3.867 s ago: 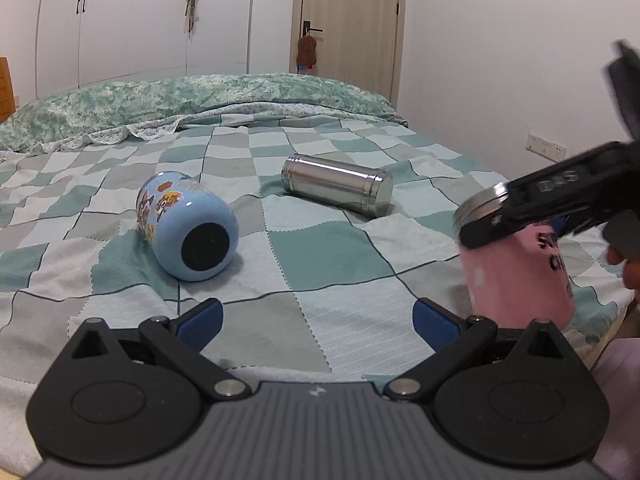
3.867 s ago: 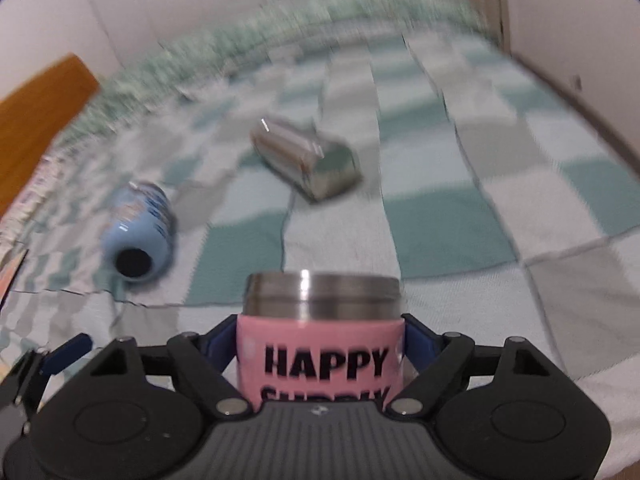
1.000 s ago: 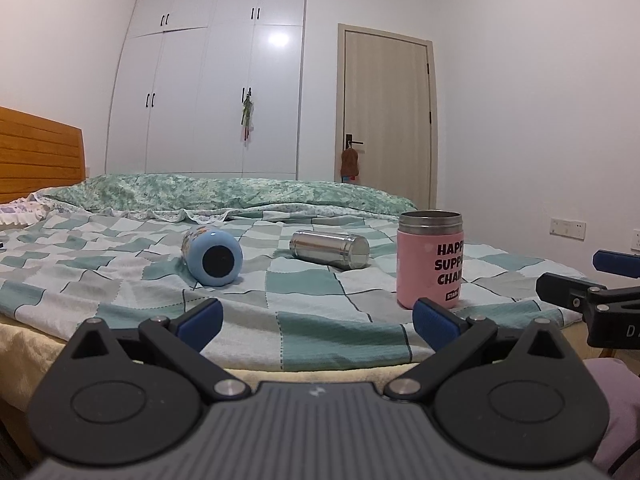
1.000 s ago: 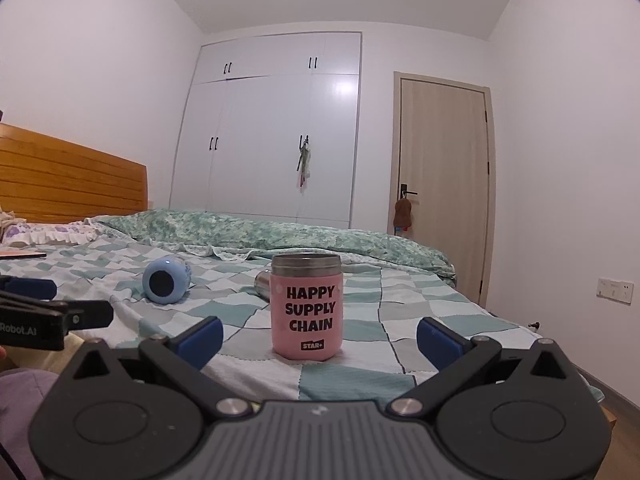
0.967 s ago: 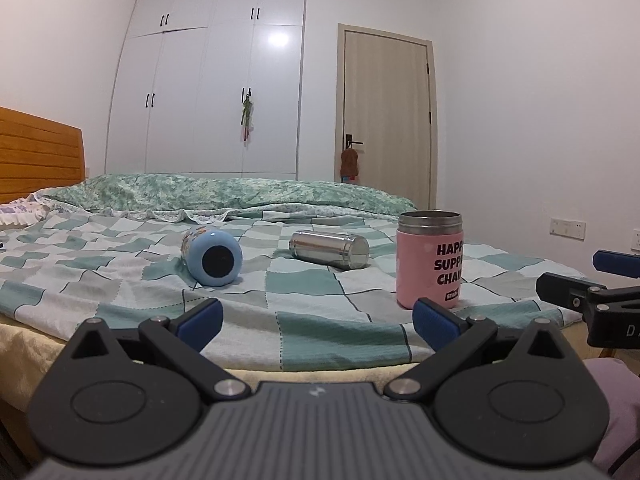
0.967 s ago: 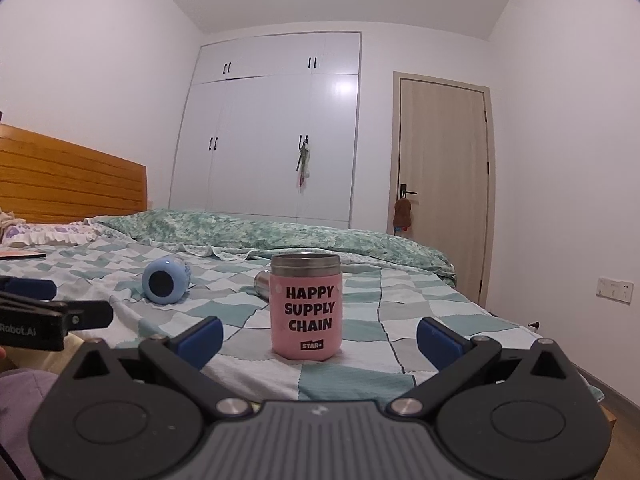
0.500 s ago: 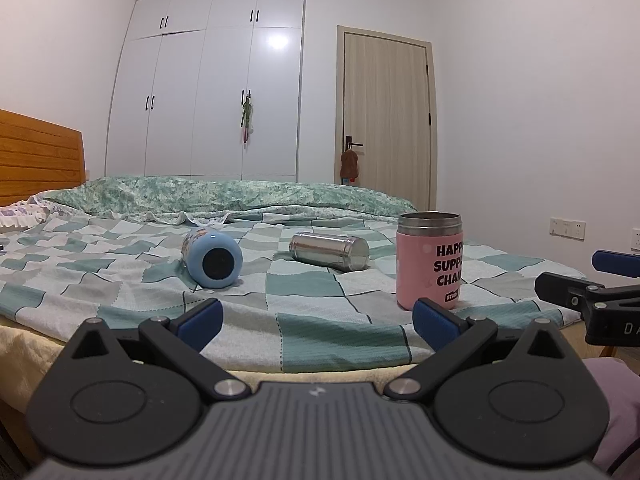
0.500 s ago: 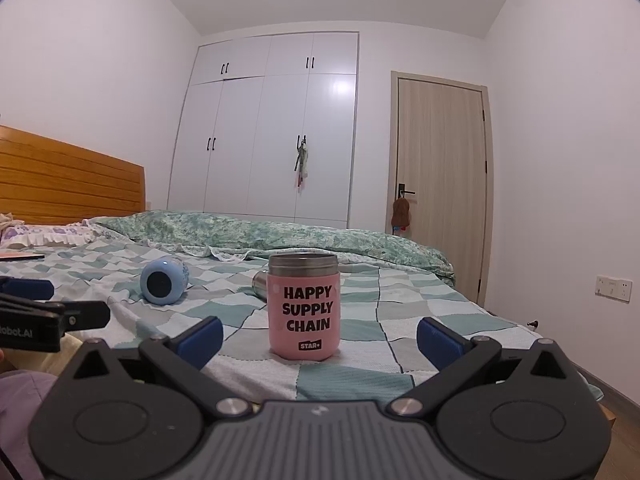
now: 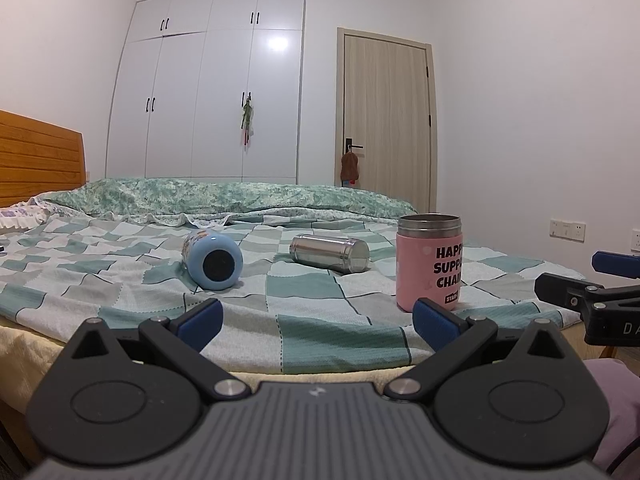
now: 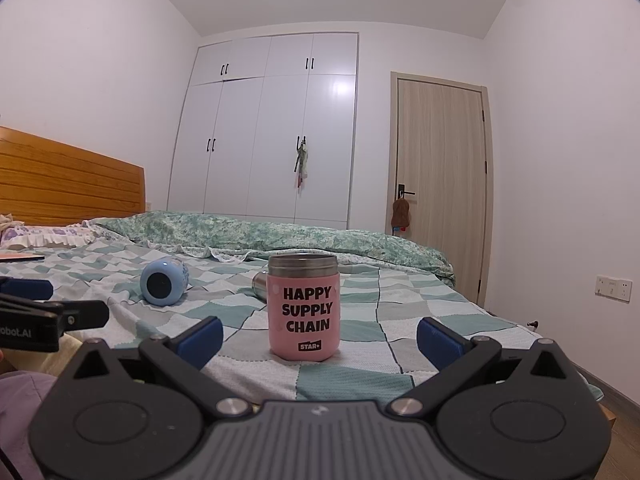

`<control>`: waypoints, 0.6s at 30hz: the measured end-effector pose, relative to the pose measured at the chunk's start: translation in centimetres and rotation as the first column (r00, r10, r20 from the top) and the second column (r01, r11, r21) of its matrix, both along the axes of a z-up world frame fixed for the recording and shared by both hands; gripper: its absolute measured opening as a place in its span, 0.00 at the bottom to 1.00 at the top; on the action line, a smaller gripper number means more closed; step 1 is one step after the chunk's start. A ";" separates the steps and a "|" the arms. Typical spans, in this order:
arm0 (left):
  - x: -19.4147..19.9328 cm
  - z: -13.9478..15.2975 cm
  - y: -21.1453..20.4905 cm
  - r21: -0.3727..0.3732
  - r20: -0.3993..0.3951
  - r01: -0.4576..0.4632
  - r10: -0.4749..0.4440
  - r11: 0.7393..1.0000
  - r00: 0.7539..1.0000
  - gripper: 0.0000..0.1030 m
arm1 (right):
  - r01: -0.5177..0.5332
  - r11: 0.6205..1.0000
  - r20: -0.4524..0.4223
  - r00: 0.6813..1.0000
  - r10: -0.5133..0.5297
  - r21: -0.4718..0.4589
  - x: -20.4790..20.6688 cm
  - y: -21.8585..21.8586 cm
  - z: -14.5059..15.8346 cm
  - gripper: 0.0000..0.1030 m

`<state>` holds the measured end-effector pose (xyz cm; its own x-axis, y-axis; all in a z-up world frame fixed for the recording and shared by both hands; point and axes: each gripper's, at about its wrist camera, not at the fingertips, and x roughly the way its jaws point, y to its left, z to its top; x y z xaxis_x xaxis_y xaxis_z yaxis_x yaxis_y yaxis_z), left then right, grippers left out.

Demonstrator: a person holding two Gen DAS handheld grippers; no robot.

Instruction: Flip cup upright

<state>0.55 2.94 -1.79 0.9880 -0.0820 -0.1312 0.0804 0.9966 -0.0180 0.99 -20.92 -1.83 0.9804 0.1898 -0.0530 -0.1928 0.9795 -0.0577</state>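
A pink cup [image 10: 304, 308] lettered HAPPY SUPPLY CHAIN stands upright near the bed's front edge; it also shows in the left wrist view [image 9: 429, 266]. A light blue cup [image 9: 212, 258] lies on its side, base toward me, also in the right wrist view [image 10: 163, 281]. A steel cup [image 9: 329, 253] lies on its side behind; in the right wrist view it [image 10: 260, 280] is mostly hidden by the pink cup. My left gripper [image 9: 316, 316] is open and empty, back from the bed. My right gripper [image 10: 318, 336] is open and empty, short of the pink cup.
The bed has a checked green and grey blanket [image 9: 312, 292] and a wooden headboard [image 10: 68, 184] at the left. A wardrobe [image 9: 208, 92] and door [image 9: 386, 120] stand behind. The right gripper shows at the right edge of the left wrist view [image 9: 592, 300].
Since 3.9 s ago the right gripper let go of the pink cup and both grippers drew back from the bed. Over the last second almost nothing moved.
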 end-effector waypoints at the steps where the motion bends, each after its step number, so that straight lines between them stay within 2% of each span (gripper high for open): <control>1: 0.0 0.0 0.0 0.000 0.000 0.000 0.000 1.000 1.000 1.00 | 0.000 1.000 0.000 1.000 0.000 0.000 0.0 0.0 0.0 1.00; 18: -0.1 0.2 0.1 -0.002 0.011 0.001 -0.001 1.000 1.000 1.00 | 0.000 1.000 0.001 1.000 0.000 0.001 0.0 0.0 -0.1 1.00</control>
<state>0.46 3.08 -1.58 0.9892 -0.0829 -0.1206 0.0813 0.9965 -0.0187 1.00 -20.93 -1.89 0.9804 0.1897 -0.0523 -0.1926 0.9796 -0.0571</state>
